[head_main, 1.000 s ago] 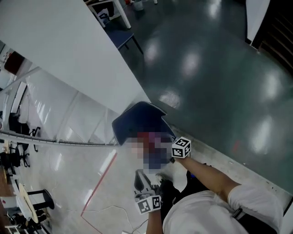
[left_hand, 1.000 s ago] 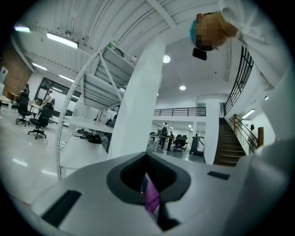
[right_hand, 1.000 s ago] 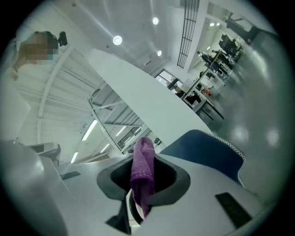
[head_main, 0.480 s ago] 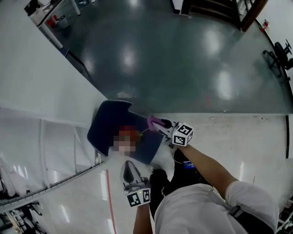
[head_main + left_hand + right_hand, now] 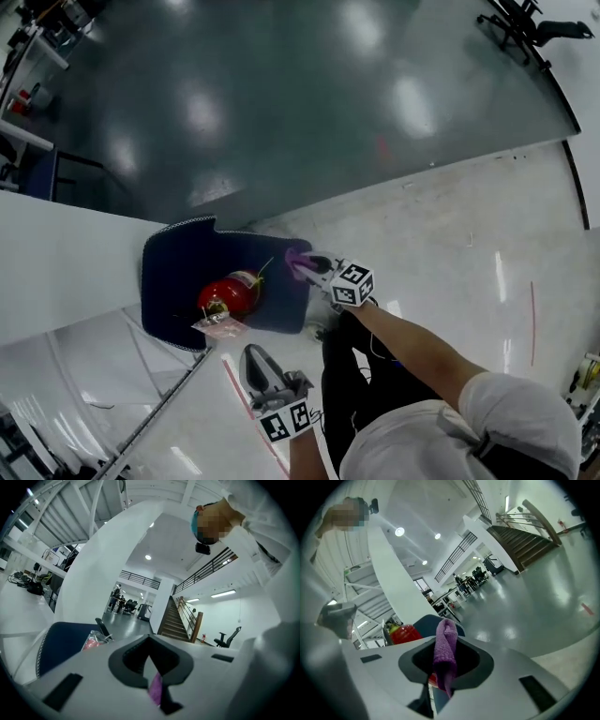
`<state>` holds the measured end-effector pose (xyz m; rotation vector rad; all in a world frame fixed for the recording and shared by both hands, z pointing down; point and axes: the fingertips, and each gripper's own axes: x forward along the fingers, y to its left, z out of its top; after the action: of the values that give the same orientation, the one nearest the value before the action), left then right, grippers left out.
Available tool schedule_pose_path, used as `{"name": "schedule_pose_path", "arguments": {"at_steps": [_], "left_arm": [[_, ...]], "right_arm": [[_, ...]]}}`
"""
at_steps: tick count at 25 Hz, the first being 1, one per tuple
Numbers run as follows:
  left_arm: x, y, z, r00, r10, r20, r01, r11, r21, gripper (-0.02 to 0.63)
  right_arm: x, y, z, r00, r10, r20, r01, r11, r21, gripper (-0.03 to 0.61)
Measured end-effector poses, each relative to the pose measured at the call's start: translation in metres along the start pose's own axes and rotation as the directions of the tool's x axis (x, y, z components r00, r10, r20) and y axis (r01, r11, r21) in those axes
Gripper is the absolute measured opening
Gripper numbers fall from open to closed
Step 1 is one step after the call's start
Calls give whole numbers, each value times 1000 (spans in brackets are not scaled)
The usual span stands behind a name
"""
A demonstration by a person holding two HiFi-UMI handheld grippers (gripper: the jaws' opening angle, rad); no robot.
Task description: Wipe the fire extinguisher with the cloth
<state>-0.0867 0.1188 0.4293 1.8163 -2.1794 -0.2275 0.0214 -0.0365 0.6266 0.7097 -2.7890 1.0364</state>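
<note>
The right gripper (image 5: 305, 266), jaws clamped on the purple cloth (image 5: 297, 257), has closed in beside the fire extinguisher (image 5: 230, 296), so wiping looks imminent. The left gripper (image 5: 253, 362) waits near the extinguisher, jaws together and empty.

The person wears a white short-sleeved shirt (image 5: 441, 436) with a dark strap (image 5: 482, 439) lying on it, and black trousers (image 5: 361, 380). The right tool (image 5: 307, 266) has a pale grey body and carries a cube (image 5: 351, 283) with black-and-white square markers on its faces. The left tool (image 5: 251, 356) shows a dark grey oval front and bears a similar cube (image 5: 285, 421). From its own camera, each tool is a smooth pale grey shell around a dark grey rounded opening (image 5: 446, 663), with dark rectangular slots (image 5: 533, 687) on either side.
</note>
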Motion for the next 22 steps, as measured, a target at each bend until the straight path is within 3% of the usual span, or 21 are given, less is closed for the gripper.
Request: {"name": "schedule_pose_path", "arguments": {"at_steps": [5, 10, 17, 22], "left_arm": [[15, 10, -25, 1000, 1, 18, -1, 1000, 12, 6], [12, 33, -67, 1000, 23, -18, -23, 1000, -13, 6], [-11, 67, -101, 995, 80, -63, -83, 995, -49, 6], [-15, 76, -96, 993, 110, -52, -114, 990, -78, 5]], "right_arm": [[50, -40, -84, 997, 27, -71, -26, 1000, 10, 72], [103, -59, -147, 993, 47, -106, -46, 999, 9, 71], [147, -54, -169, 990, 125, -69, -120, 990, 68, 71], [136, -38, -179, 976, 194, -98, -178, 973, 146, 71]]}}
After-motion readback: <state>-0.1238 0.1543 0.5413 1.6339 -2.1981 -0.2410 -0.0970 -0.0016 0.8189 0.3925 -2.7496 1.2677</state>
